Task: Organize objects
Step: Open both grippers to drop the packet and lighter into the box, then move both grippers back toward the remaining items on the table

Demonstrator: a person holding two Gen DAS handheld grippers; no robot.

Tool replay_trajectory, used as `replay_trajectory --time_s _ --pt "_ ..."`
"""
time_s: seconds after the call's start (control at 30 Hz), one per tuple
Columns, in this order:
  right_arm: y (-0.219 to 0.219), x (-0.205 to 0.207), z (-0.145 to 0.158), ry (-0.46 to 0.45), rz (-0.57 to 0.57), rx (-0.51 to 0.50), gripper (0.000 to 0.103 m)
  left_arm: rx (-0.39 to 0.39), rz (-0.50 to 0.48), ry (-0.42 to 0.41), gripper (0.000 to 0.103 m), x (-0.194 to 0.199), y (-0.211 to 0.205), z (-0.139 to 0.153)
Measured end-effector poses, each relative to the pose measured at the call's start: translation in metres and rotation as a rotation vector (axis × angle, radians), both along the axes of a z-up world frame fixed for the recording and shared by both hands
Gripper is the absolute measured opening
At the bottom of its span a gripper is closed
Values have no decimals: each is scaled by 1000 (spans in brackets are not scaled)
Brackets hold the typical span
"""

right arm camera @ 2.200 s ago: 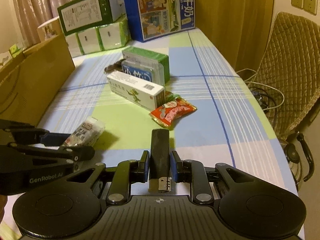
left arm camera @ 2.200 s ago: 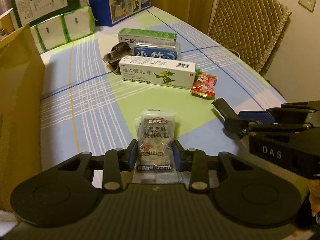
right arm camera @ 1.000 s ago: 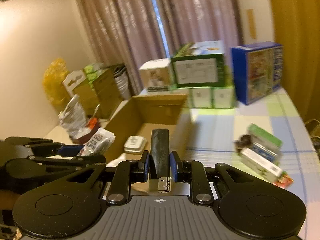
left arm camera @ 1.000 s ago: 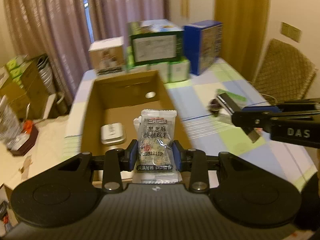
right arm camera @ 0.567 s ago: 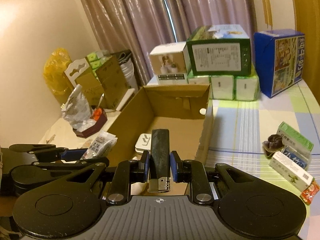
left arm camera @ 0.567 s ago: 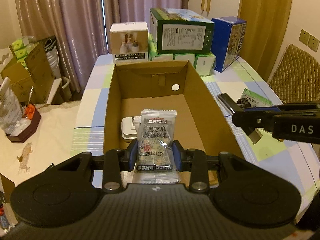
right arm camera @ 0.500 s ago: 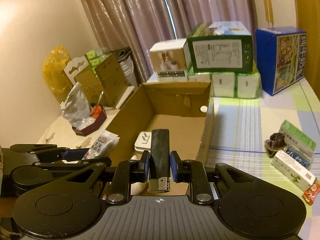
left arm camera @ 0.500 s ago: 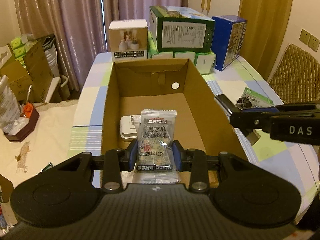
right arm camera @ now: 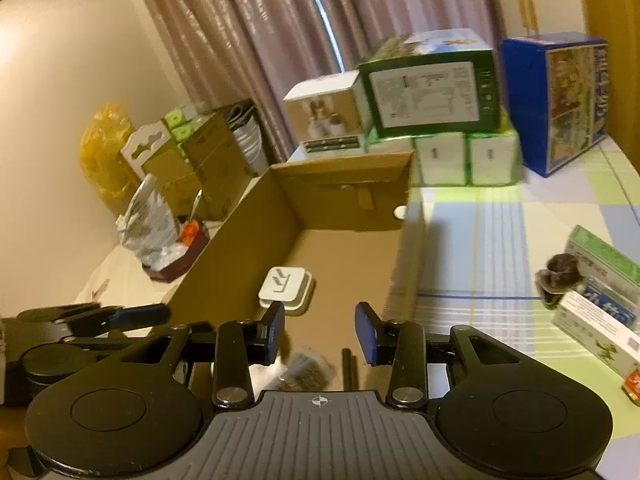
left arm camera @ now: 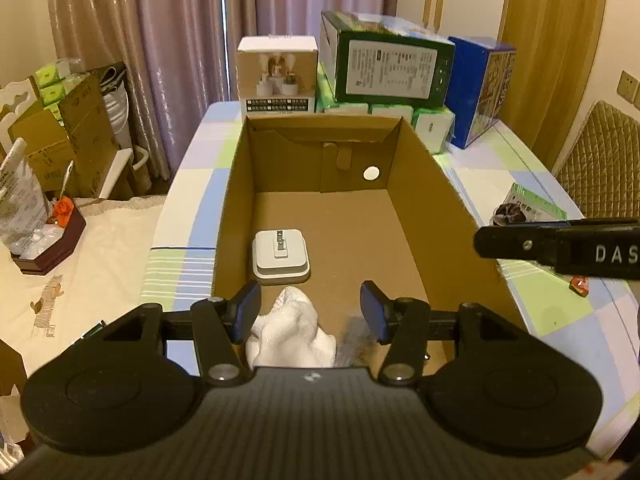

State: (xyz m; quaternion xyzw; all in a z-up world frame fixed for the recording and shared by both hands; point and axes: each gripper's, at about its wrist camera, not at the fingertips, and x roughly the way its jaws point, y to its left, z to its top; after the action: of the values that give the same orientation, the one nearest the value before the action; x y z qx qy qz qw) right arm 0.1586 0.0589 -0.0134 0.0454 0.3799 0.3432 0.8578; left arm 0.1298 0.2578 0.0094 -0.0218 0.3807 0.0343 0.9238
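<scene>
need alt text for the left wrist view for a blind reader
The open left gripper hovers over an open cardboard box on a checked tablecloth. Inside lie a white charger and a white cloth. The right gripper's arm reaches in from the right.

Surfaces: mostly matt card, cloth and plastic.
Cardboard box (left arm camera: 432, 184): plain brown corrugated card, matt, unprinted inside. White cloth (left arm camera: 292, 332) in it is soft, nubbly knit. White charger (left arm camera: 281, 255): smooth plastic, slight sheen (metal prongs). Left gripper (left arm camera: 310, 306): matt black plastic, ribbed body, blue pads. Tabletop (right arm camera: 492, 240) covered in checked cloth. Curtains (left arm camera: 180, 40) look faintly glossy.
</scene>
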Motion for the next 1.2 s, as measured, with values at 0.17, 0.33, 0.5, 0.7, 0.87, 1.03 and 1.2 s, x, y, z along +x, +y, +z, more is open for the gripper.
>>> replay_trajectory --time_s 0.17,0.33,0.5,0.7,0.87,1.03,1.2 --pt "-24 -11 10 1 -35 19 40 -36 17 -25 49 -18 -4 13" --pt "-56 -34 21 -5 -73 30 54 -62 22 -50 58 -39 -18 27" --pt "-85 -58 24 -1 -101 24 61 -37 17 -45 66 -58 -39 36" --pt "-107 -88 26 -53 -98 -67 74 -43 32 -58 79 -83 -61 46" --pt "-128 -103 25 -77 -117 -96 81 -60 31 -58 84 -97 -76 49" --pt "-151 -114 27 -90 -146 -102 93 -73 19 -69 95 -106 -93 53" --pt "-176 -122 27 -95 -198 -111 101 -70 -18 -76 102 -109 -112 52"
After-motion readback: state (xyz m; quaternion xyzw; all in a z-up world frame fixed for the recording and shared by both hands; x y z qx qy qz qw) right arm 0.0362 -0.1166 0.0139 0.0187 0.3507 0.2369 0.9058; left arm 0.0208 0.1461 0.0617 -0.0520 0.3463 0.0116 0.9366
